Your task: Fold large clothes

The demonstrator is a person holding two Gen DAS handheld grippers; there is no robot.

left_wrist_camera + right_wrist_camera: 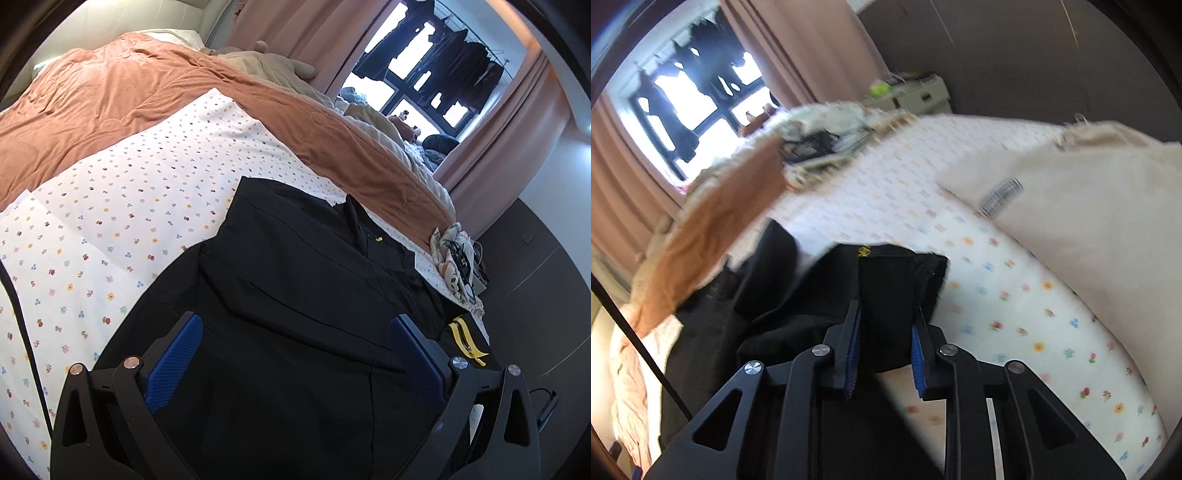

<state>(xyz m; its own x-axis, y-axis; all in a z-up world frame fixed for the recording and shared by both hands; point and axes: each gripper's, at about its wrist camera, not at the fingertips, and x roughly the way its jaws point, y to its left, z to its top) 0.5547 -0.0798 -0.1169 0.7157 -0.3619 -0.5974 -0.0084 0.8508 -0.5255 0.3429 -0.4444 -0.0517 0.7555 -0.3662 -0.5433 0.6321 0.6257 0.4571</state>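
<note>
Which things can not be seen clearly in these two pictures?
- Left wrist view: the black garment is cut off at the bottom by the left claw.
- Right wrist view: motion blur smears the pile of cloth.
- Right wrist view: the right claw covers the garment's near part.

Your left gripper (295, 354) hangs wide open over the black garment (295, 266); orange quilt (129, 92) at eleven o'clock.
</note>
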